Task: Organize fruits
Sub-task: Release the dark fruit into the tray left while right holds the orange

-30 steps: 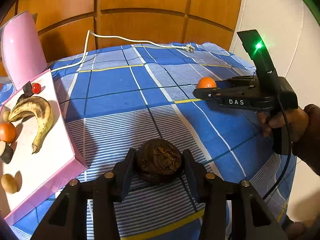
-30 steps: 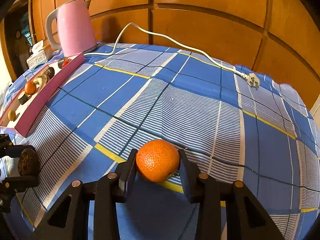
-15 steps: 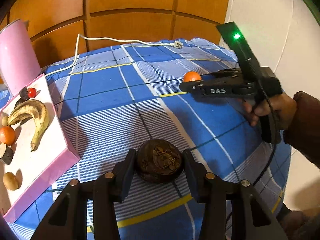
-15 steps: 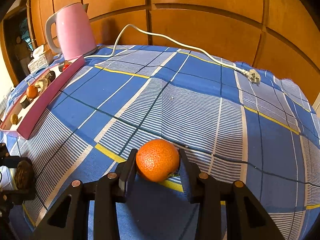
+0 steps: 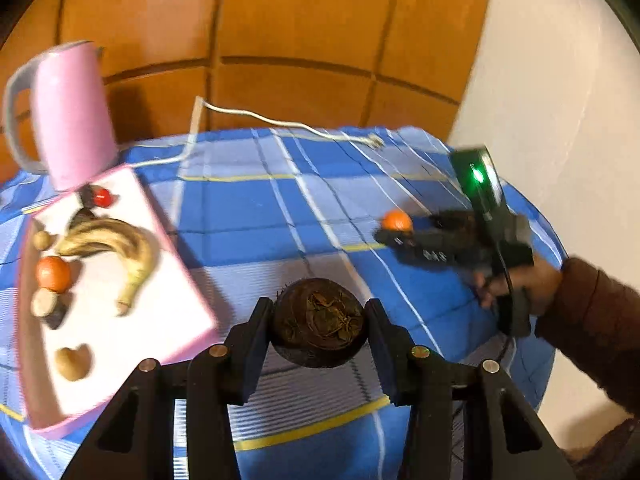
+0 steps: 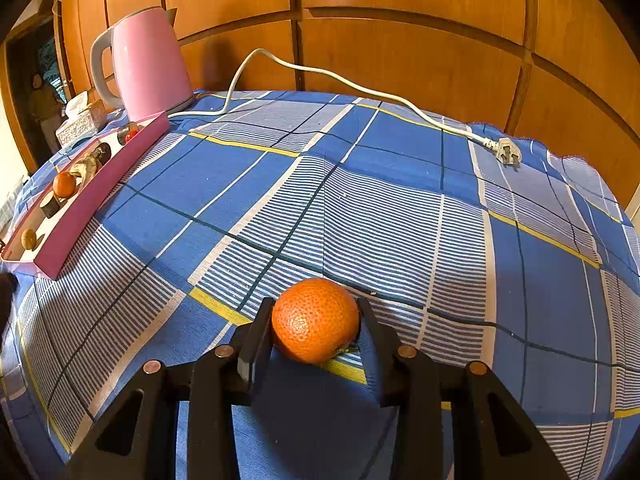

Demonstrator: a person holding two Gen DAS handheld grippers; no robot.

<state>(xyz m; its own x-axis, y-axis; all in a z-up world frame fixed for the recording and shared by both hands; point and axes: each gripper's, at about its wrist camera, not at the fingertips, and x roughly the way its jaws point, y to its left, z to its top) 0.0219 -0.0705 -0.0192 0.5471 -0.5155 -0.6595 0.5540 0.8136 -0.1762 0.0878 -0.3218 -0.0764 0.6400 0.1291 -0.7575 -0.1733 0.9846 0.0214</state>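
A shallow pink tray with a white floor (image 5: 176,264) lies on the blue plaid tablecloth (image 5: 248,216), just in front of a tall pink electric kettle (image 5: 70,112); in the tray sit a browned, curved banana (image 5: 116,244), a small orange citrus fruit (image 5: 53,274), a red cherry-sized fruit (image 5: 102,197) at the end nearest the kettle, a tan heart-shaped piece (image 5: 73,362) at the near end, and several small brown and dark lumps too blurred to name. The left gripper (image 5: 319,334) is clamped on a round, dark brown, rough-skinned fruit (image 5: 319,322), both fingers pressing its sides, near the tray's corner above the cloth; whether the fruit touches the cloth I cannot tell. The right gripper (image 6: 316,330) is closed around a bright orange mandarin (image 6: 315,320), which sits low over the cloth, well apart from the tray.

The left wrist view looks down into the tray and also shows the right gripper from the side, with its green light (image 5: 477,178) and the person's right hand (image 5: 520,284) on the handle; the right wrist view shows the tray only edge-on, but adds the kettle's white cord (image 6: 360,88) running across the cloth to a three-pin plug (image 6: 507,151), a patterned tissue box (image 6: 80,122) beside the kettle, and the wood-panelled wall (image 6: 400,20).
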